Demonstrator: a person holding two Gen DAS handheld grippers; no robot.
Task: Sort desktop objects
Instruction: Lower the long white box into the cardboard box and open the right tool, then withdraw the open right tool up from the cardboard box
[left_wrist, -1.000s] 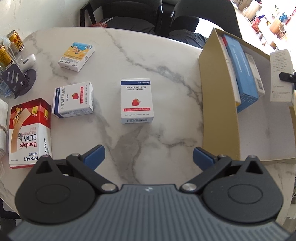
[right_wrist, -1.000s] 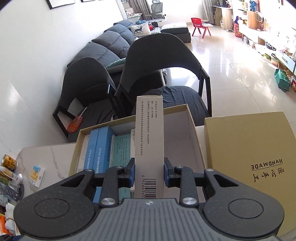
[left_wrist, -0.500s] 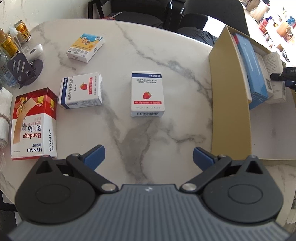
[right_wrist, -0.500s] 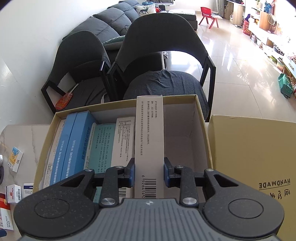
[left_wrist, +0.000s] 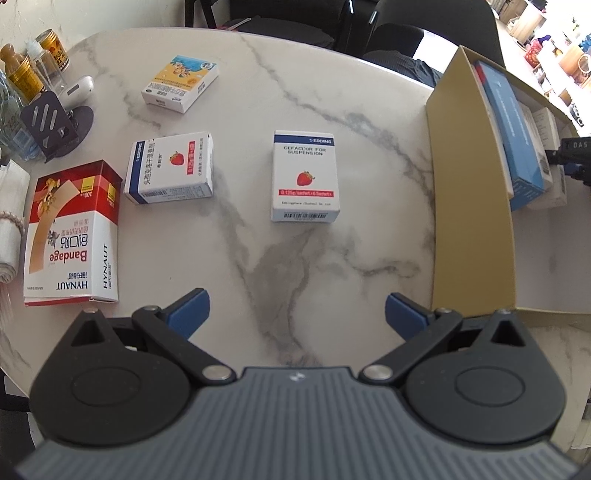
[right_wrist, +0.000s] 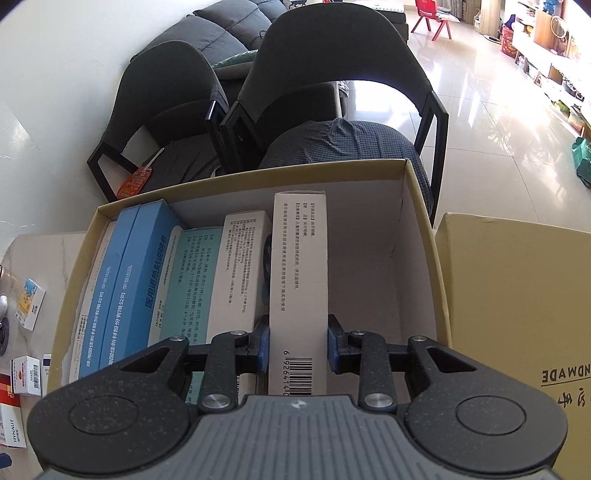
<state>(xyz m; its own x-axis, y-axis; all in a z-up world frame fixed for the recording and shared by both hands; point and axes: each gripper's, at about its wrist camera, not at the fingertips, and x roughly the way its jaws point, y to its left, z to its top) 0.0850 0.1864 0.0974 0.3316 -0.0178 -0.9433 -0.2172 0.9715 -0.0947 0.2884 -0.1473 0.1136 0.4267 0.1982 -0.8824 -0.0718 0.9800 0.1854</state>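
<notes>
My right gripper (right_wrist: 298, 345) is shut on a tall white medicine box (right_wrist: 298, 280) and holds it inside the open cardboard box (right_wrist: 424, 236), next to several blue, teal and white boxes standing there. My left gripper (left_wrist: 297, 310) is open and empty above the marble table (left_wrist: 295, 92). In front of it lies a white Cefaclor box (left_wrist: 304, 177) with a strawberry. Further left lie a second strawberry box (left_wrist: 171, 168), a red Bandage box (left_wrist: 72, 236) and a yellow box (left_wrist: 181, 83). The cardboard box (left_wrist: 469, 206) shows at the right.
Bottles, cans and a black stand (left_wrist: 44, 122) crowd the table's left edge. The cardboard lid (right_wrist: 517, 314) lies right of the box. Two dark chairs (right_wrist: 332, 85) stand behind the table.
My right gripper has carried the white box forward and down into the cardboard box. My left gripper has drifted slightly, still open.
</notes>
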